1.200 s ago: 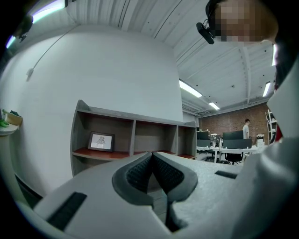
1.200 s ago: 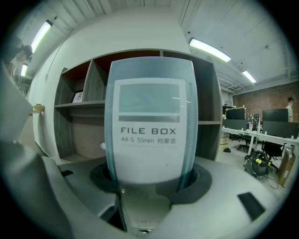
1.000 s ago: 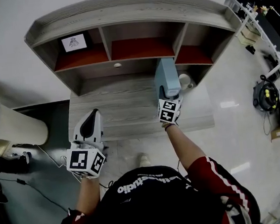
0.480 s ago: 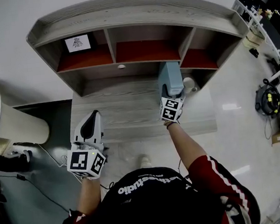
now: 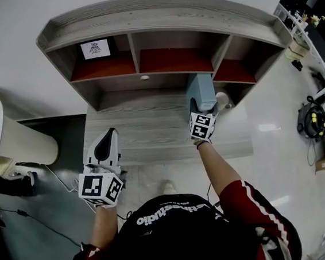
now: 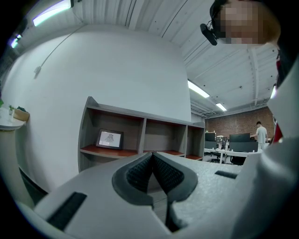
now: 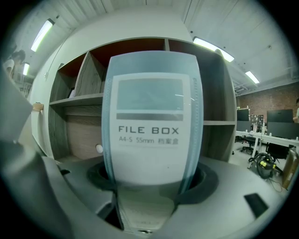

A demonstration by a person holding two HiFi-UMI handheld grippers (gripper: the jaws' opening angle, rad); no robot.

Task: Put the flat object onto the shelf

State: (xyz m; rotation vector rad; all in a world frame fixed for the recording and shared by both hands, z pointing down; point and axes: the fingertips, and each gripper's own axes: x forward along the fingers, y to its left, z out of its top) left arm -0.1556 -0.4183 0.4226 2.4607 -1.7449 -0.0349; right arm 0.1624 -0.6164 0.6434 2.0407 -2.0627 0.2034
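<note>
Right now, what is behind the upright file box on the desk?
The shelf's lower right bay lies behind the file box. A white round thing shows partly at its right. The box covers the rest of it and the bay floor directly behind.

Leaving broad bare run of counter (image 5: 145,128) between left hand-held gripper (image 6: 152,161), jaws together at front left edge, and file box (image 5: 200,88). Blocking right part of lower bay with file box, upright between opening jaws of right hand-held gripper (image 5: 200,104). Crowding spot just right of it with white cup (image 5: 222,98). Filling left upper compartment of shelf (image 5: 162,17) with framed picture (image 5: 98,48). Offering open room in middle compartment (image 5: 172,59) and right compartment (image 5: 234,71), dividers walling each side.
</note>
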